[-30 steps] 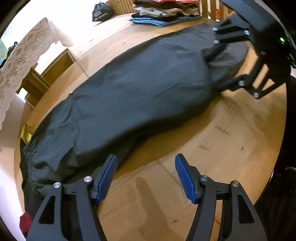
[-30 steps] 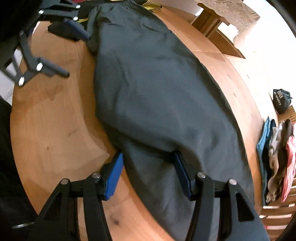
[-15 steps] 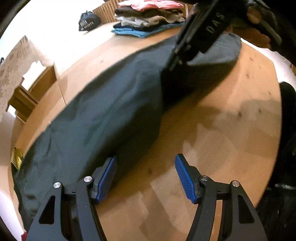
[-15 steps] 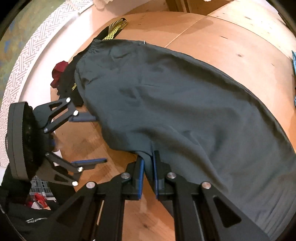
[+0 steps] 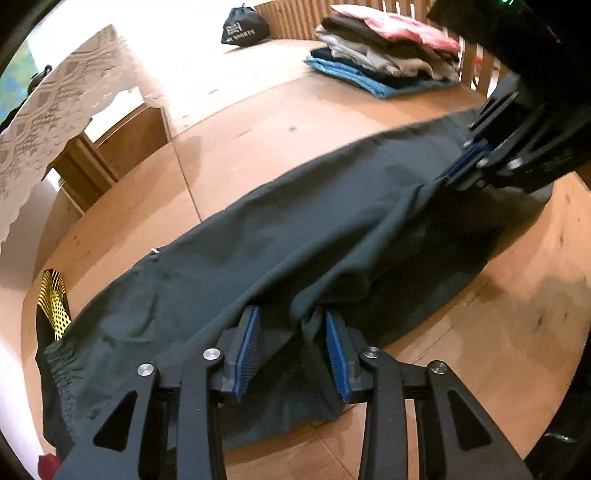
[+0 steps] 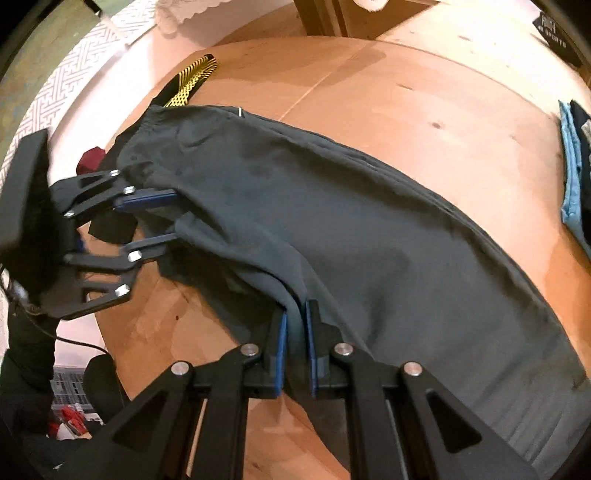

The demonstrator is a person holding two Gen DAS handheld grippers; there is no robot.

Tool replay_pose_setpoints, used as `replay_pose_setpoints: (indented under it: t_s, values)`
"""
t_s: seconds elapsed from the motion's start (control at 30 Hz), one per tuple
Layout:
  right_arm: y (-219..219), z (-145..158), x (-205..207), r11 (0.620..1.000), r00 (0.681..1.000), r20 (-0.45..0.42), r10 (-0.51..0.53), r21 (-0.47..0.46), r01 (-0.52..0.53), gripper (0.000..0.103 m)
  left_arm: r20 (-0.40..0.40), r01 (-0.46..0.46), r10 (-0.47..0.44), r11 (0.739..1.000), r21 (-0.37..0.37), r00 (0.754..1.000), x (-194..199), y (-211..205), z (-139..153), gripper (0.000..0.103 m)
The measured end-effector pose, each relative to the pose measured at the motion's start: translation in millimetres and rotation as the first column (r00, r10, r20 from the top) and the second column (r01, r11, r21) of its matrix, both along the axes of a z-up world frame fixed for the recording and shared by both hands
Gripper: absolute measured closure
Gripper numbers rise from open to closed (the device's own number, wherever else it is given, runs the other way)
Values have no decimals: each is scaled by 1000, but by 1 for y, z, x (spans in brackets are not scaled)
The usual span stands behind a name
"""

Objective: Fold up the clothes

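Note:
Dark grey trousers (image 5: 295, 229) lie stretched across the round wooden table (image 5: 258, 147), with the elastic waistband at the left. My left gripper (image 5: 291, 350) straddles the near edge close to the waist. Its jaws are closing, a fold of cloth stands between the blue pads, and a gap still shows. In the right wrist view the same left gripper (image 6: 173, 214) sits at the left with cloth between its fingers. My right gripper (image 6: 295, 343) is shut on the trousers' (image 6: 332, 221) near edge further down the leg, pinching it up. It shows again as the right gripper (image 5: 469, 166) at the upper right.
A stack of folded clothes (image 5: 388, 62) sits at the table's far side, and a black bag (image 5: 242, 27) is behind it. A yellow-and-black mesh garment (image 5: 53, 302) and a red item (image 6: 92, 158) lie by the waistband. A lace-covered wooden cabinet (image 5: 110, 147) stands beyond the table.
The right gripper shut on the trousers' edge and drew it up. The left gripper moved onto the near edge by the waist, and its jaws narrowed around the cloth.

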State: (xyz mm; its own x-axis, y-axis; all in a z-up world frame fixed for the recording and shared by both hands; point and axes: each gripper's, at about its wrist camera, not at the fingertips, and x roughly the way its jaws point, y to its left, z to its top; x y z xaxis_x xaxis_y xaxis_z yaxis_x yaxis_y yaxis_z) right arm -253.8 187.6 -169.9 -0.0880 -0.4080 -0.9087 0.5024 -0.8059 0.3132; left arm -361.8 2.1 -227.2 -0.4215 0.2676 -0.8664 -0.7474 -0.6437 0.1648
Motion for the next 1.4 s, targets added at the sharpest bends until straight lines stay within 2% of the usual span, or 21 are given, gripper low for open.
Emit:
replay_pose_setpoints:
  t_s: [0.13, 0.2, 0.23, 0.33, 0.43, 0.47, 0.5, 0.53, 0.7, 0.83, 0.93, 1.0, 1.1, 1.13, 1.2, 1.27, 1.4]
  values:
    - [-2, -10, -7, 1000, 999, 42, -7, -29, 8, 93, -10, 59, -59, 998, 16, 998, 18, 3, 7, 65]
    - [-2, -11, -9, 999, 999, 53, -11, -40, 13, 93, -35, 106, -106, 994, -12, 994, 28, 15, 4, 53]
    - [-1, -11, -10, 999, 999, 52, -13, -41, 16, 93, -51, 121, -123, 992, -37, 991, 31, 22, 1, 52]
    - [-1, -7, -9, 999, 999, 54, -8, -53, 11, 93, -80, 114, -123, 987, -111, 989, 29, 37, -11, 52]
    - [-2, -1, -4, 999, 999, 35, 9, -49, -7, 93, -68, 84, -94, 988, -133, 993, 14, 42, -20, 53]
    - [-2, 2, -2, 999, 1000, 22, 11, -44, -10, 93, -38, 80, -85, 990, -117, 996, 10, 41, -20, 65]
    - [-2, 5, 0, 999, 1000, 8, 12, -39, -12, 93, -7, 76, -77, 992, -102, 997, 6, 39, -20, 88]
    - [-2, 9, 2, 999, 1000, -10, 16, -33, -17, 93, 17, 71, -70, 994, -82, 997, 3, 36, -17, 95]
    - [-1, 31, 11, 999, 997, -65, 38, -31, -40, 94, 55, 69, -71, 997, 37, 996, 12, 10, 27, 96]
    - [-5, 40, 19, 999, 993, -105, 46, -13, -48, 93, 33, 72, -74, 995, 65, 997, 26, -7, 58, 96]
    - [-4, 44, 31, 999, 991, -126, 45, 2, -45, 91, 37, 63, -65, 997, 53, 997, 23, -8, 58, 96]
    - [-2, 50, 48, 999, 984, -174, 47, 25, -44, 77, 61, 79, -83, 995, 56, 995, 27, -11, 54, 96]
    - [-4, 53, 82, 996, 966, -246, 73, 72, -57, 72, 72, 103, -106, 994, 37, 992, 40, -16, 45, 96]
    - [-5, 51, 93, 996, 969, -232, 82, 52, -72, 72, 85, 106, -110, 993, 43, 990, 45, -19, 44, 96]
    - [-9, 43, 114, 991, 979, -165, 116, -53, -127, 72, 94, 104, -108, 994, 45, 990, 49, -21, 40, 96]
    - [-17, 24, 126, 981, 985, -89, 147, -114, -156, 72, 96, 97, -101, 994, 44, 990, 47, -20, 36, 96]
    - [-32, -10, 115, 990, 990, -65, 125, -51, -128, 72, 89, 97, -101, 994, 44, 991, 46, -17, 37, 96]
